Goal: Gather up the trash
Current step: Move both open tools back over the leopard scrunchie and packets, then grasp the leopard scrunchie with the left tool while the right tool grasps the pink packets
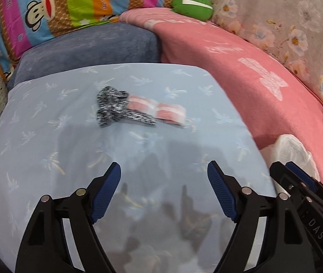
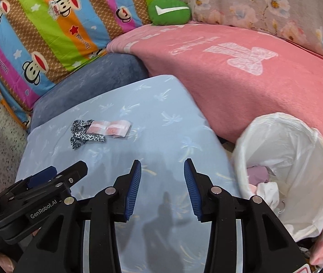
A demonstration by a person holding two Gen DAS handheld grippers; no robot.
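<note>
From my left wrist, my left gripper is spread wide with nothing between its blue pads, hovering above the pale blue cushion. Ahead of it, well apart, lie the two bits of trash: a black-and-white speckled strip and, touching it on the right, a pink-and-white wrapper. The tip of my right gripper pokes in at the lower right, with the white bin liner behind it.

From my right wrist, my right gripper stands partly open, narrower than the left, and empty too. The same strip and wrapper sit far ahead to the left; the lined bin is just to the right, already holding some scraps.

I judge I'm in the approach step: neither piece is picked up yet. Next I'd need to reach forward, settle the pads low around the flat wrapper, pinch without snagging the cushion cover, then carry it to the bin
</note>
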